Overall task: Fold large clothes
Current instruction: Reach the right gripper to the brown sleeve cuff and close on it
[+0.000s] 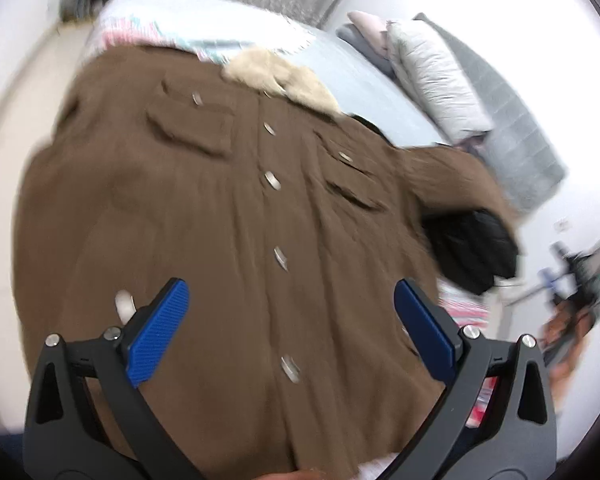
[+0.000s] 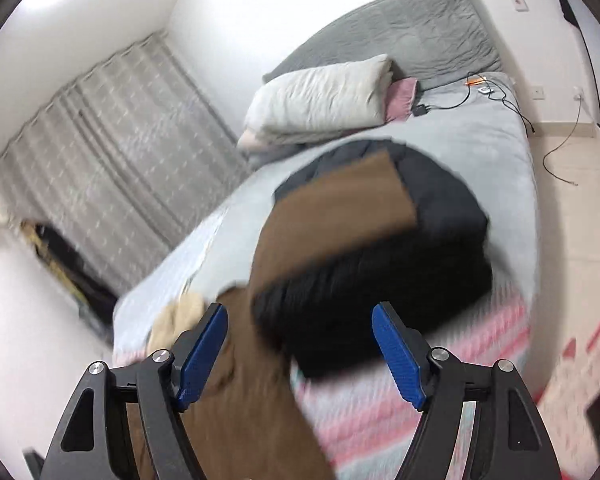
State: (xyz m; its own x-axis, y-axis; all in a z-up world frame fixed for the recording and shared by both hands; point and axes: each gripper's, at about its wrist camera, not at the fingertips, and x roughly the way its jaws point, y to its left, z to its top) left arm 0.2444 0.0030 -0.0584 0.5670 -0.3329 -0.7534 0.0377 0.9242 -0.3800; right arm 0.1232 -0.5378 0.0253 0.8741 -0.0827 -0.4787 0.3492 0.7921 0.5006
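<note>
The left gripper (image 1: 292,328) hangs with its jaws spread wide and holding nothing, above the lower front of the brown coat (image 1: 220,208), which lies spread button-side up on the bed (image 1: 364,80). The right gripper (image 2: 300,352), likewise wide apart (both views are blurred), hovers over the coat's sleeve (image 2: 332,208), draped across a black garment (image 2: 400,264).

My left tool (image 1: 292,328) hovers above the brown buttoned coat (image 1: 204,216), which lies spread across the bed (image 2: 492,140). Its cream fur collar (image 1: 280,76) sits at the far end. One brown sleeve (image 2: 332,208) drapes over a folded black padded garment (image 2: 400,280) on the right. White pillows (image 2: 320,96) lie behind, against the grey headboard (image 2: 400,24).
</note>
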